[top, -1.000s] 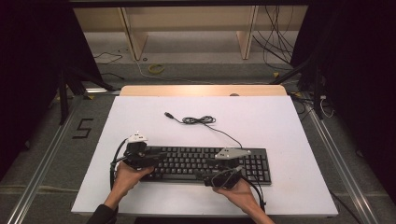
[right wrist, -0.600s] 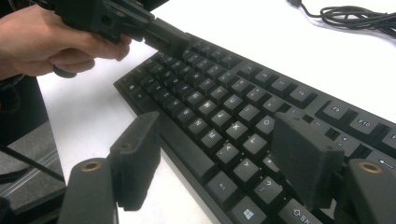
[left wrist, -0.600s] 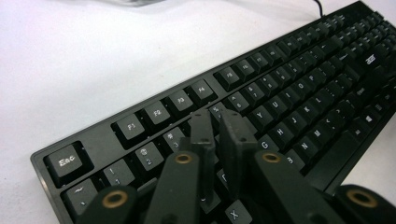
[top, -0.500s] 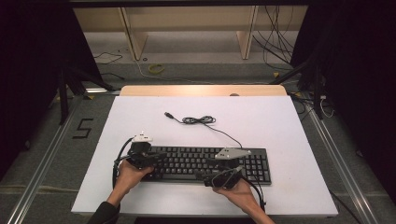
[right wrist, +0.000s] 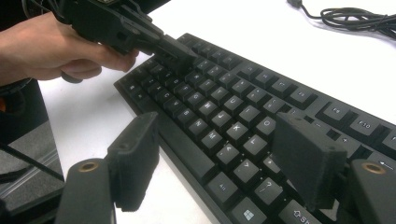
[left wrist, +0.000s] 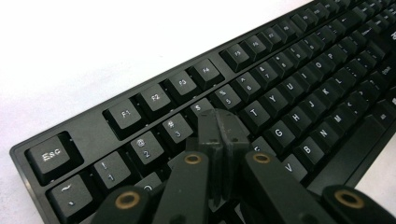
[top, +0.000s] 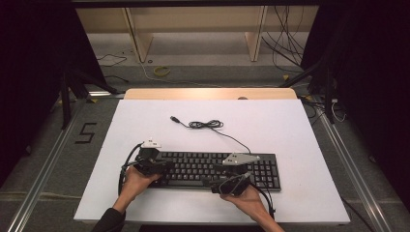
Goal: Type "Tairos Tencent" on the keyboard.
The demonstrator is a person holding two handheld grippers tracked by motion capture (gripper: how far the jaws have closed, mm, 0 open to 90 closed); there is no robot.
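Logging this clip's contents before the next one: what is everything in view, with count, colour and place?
keyboard: one, black, near edge of the table.
cable: one, black, loosely coiled behind the keyboard, plug end lying free.
table: one, white top, wooden far edge.
shelf unit: one, pale wood, on the floor beyond the table.
left claw: one, black, shut, tips over the keyboard's left keys.
right claw: one, black, open, over the keyboard's front edge.

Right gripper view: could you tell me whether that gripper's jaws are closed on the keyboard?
No, the right gripper stands wide open, one jaw off the front edge of the keyboard, the other above its keys.
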